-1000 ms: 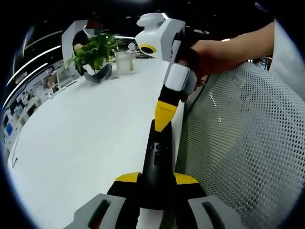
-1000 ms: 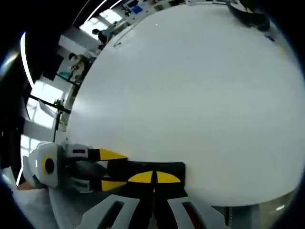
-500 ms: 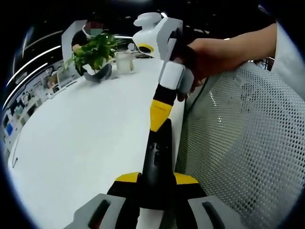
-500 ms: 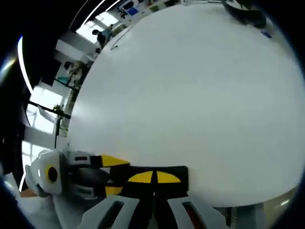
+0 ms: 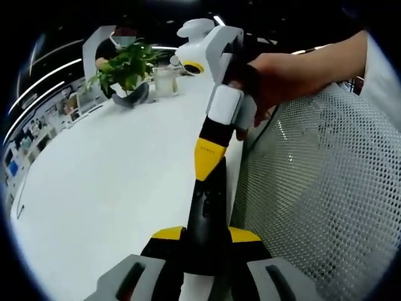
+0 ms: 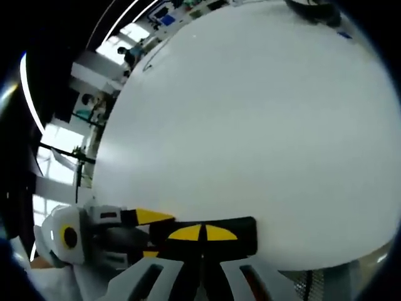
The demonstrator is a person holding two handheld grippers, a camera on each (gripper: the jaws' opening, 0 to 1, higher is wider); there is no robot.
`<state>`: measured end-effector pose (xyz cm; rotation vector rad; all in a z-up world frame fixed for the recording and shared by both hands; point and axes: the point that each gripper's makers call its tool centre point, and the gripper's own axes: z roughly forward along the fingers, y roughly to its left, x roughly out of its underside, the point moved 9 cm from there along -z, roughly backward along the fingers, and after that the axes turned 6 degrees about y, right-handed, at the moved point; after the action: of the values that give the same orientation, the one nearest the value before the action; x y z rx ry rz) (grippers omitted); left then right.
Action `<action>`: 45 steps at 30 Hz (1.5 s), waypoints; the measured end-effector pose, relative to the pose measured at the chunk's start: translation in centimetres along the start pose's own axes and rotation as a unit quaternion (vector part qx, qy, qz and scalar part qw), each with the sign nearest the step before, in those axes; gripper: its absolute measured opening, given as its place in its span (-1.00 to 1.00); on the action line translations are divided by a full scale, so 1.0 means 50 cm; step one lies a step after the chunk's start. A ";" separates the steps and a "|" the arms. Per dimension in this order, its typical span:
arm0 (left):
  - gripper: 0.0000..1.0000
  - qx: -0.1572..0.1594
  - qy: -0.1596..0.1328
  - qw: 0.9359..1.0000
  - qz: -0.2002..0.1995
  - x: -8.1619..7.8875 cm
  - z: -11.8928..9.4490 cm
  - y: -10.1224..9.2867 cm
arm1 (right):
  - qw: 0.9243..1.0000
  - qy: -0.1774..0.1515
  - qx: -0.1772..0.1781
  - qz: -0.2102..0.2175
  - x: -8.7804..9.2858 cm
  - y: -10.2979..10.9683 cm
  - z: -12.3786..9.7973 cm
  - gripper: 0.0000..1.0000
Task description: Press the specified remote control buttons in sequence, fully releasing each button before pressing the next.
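Note:
A slim black remote control (image 5: 210, 210) stands up between the yellow-tipped jaws of my left gripper (image 5: 207, 236), which is shut on its lower end. My right gripper (image 5: 205, 164), held by a hand (image 5: 285, 69), comes in from the upper right, and its yellow tip rests on the remote's upper face. In the right gripper view the right gripper (image 6: 202, 233) has its two yellow tips closed together on the remote (image 6: 245, 231). The left gripper (image 6: 150, 235) holds the remote from the left. I cannot make out which button lies under the tip.
The white table (image 5: 106, 182) stretches away to the left and far side. A potted plant (image 5: 124, 68) and a glass jar (image 5: 164, 81) stand at its far end. A grey mesh chair back (image 5: 326, 194) rises close on the right, next to the table's edge.
The right gripper's yellow tip has slid a little down the remote toward my left gripper. More of the remote now shows to the right in the right gripper view.

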<state>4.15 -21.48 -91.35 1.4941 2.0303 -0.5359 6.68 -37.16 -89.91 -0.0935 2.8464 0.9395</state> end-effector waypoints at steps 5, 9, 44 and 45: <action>-0.51 0.003 -0.007 1.000 0.002 0.002 0.000 0.001 | 1.000 0.000 -0.008 0.010 -0.001 -0.002 -0.001 -1.00; -0.51 0.002 -0.004 1.000 0.001 0.001 0.000 0.001 | 1.000 -0.002 0.007 -0.013 0.001 0.004 0.002 -1.00; -0.51 0.005 0.000 1.000 0.008 0.000 -0.002 0.002 | 0.998 0.024 0.035 -0.046 0.009 0.028 -0.008 -1.00; -0.51 0.004 0.000 1.000 0.008 0.000 -0.001 0.002 | 0.998 0.025 0.036 -0.049 0.011 0.029 -0.007 -1.00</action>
<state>4.25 -21.42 -91.31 1.5136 2.0175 -0.5395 5.96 -36.20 -88.85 -0.2485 2.8883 0.8261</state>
